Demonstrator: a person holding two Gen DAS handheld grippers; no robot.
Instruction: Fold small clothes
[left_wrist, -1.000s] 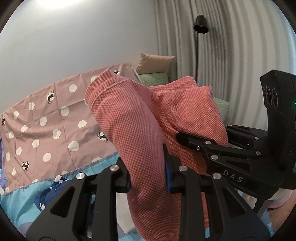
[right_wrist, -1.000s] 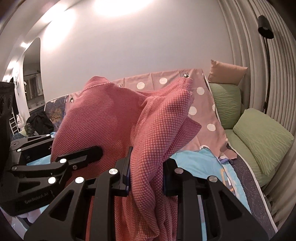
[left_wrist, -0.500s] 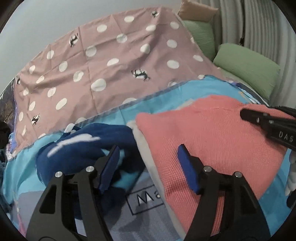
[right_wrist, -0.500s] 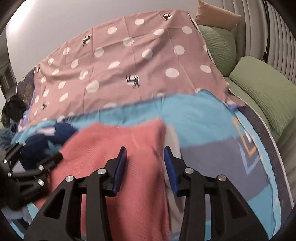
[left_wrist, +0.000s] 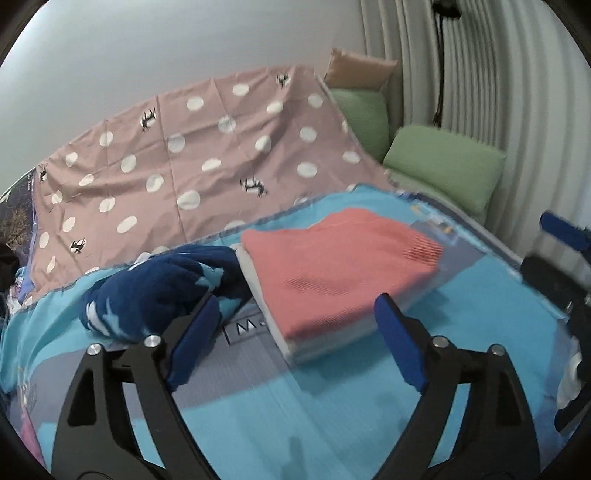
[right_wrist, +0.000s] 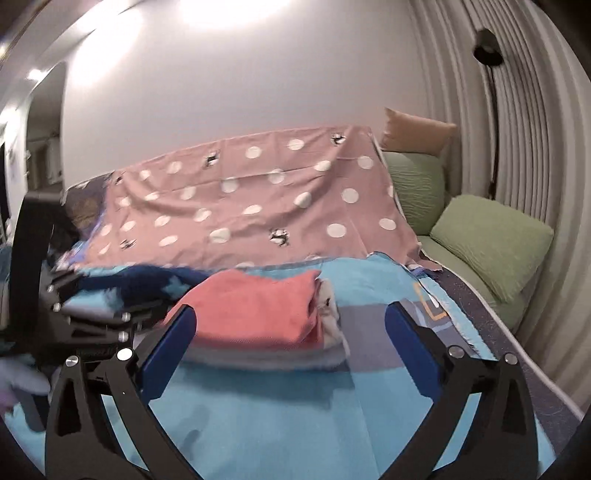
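Observation:
A folded coral garment (left_wrist: 340, 273) (right_wrist: 255, 310) lies flat on top of a low stack of folded clothes (right_wrist: 328, 347) on the blue bedspread (left_wrist: 280, 417). My left gripper (left_wrist: 295, 343) hovers just short of the stack's near corner. Its jaws are opening wide and its blue pads (left_wrist: 192, 343) touch no cloth. My right gripper (right_wrist: 290, 350) sits in front of the stack, jaws likewise opening, with nothing gripped. A crumpled dark blue garment (left_wrist: 162, 288) with pale stars lies left of the stack. The left gripper's body (right_wrist: 88, 325) shows at the left of the right wrist view.
A pink polka-dot sheet (left_wrist: 192, 158) drapes over the back of the bed. Green cushions (right_wrist: 491, 243) and a tan pillow (right_wrist: 417, 129) lie at the right, by a ribbed curtain (right_wrist: 535, 147) and a black floor lamp (right_wrist: 487, 48). A doorway (right_wrist: 40, 147) opens at far left.
A second ago both grippers held the coral garment up in the air. They lowered it onto the stack, let go, spread their jaws wide and drew back.

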